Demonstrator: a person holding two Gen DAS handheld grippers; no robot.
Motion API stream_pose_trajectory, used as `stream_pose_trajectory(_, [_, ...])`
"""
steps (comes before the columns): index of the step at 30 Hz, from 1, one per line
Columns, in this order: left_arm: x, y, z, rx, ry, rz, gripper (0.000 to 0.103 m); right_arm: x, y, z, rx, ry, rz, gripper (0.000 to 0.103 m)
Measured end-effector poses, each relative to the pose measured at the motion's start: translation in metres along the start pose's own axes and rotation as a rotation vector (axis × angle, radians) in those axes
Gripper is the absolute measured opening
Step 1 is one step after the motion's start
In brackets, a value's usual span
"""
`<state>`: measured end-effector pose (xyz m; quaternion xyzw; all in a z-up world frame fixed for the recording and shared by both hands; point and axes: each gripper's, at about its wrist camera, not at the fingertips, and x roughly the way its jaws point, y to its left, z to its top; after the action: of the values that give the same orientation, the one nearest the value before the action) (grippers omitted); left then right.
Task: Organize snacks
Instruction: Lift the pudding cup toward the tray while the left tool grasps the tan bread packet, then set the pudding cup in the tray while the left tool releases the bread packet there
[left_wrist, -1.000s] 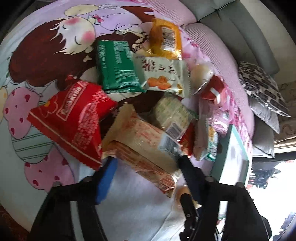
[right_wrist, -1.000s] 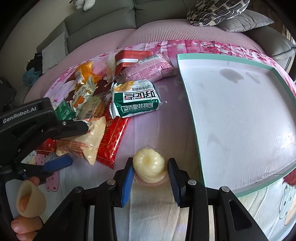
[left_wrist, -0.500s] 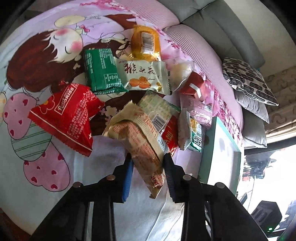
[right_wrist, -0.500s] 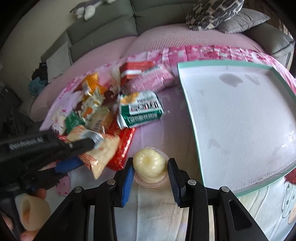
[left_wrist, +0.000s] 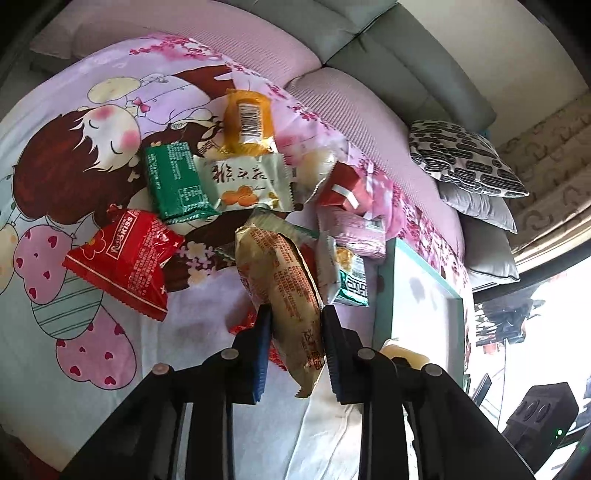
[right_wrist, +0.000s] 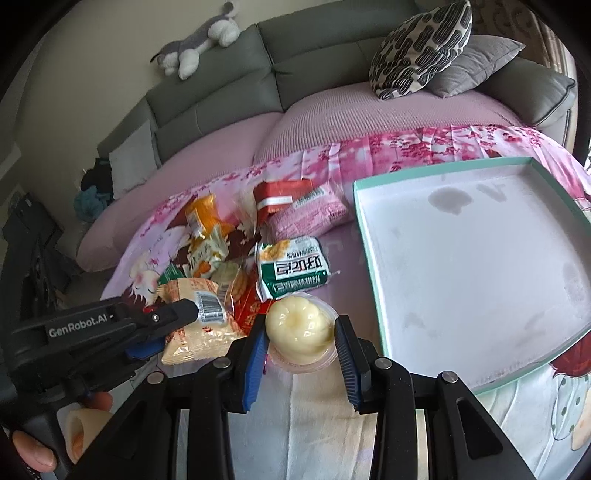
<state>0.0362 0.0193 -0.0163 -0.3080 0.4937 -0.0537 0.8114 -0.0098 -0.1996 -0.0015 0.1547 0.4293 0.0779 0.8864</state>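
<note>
Tan snack packet (left_wrist: 291, 295) was pinched in the left tool (left_wrist: 295, 334), lifted over the snack pile (left_wrist: 221, 192) on the cartoon bedsheet (left_wrist: 66, 155). Only the right view showed the jelly cup (right_wrist: 301, 328) clamped in the right tool (right_wrist: 301, 347), just left of the teal-rimmed tray (right_wrist: 373, 280), sofa (right_wrist: 229, 88) behind.

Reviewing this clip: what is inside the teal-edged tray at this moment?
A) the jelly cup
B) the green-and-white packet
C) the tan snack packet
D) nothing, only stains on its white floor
D: the teal-edged tray shows only a stained white floor. The jelly cup sits in the right tongs, and the tan snack packet in the left tongs.
</note>
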Motion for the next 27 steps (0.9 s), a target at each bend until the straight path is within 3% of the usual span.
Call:
stream_pose_trajectory(12, [-0.018, -0.019, -0.002, 0.073, -0.05, -0.057, 0.027, -0.011, -0.025, 0.011, 0.071, -0.048, -0.017, 0.039])
stream_pose_trajectory(17, [-0.022, -0.046, 0.004, 0.135, -0.059, -0.095, 0.027, -0.015, -0.048, 0.028, 0.117, -0.094, -0.076, 0.038])
stream_pose_trajectory(22, [-0.004, -0.087, 0.01, 0.225, -0.02, -0.133, 0.027, -0.017, -0.073, 0.045, 0.162, -0.122, -0.135, 0.038])
stream_pose_trajectory(27, [0.027, -0.118, 0.011, 0.279, 0.049, -0.148, 0.027, -0.007, -0.101, 0.046, 0.253, -0.072, -0.159, 0.036])
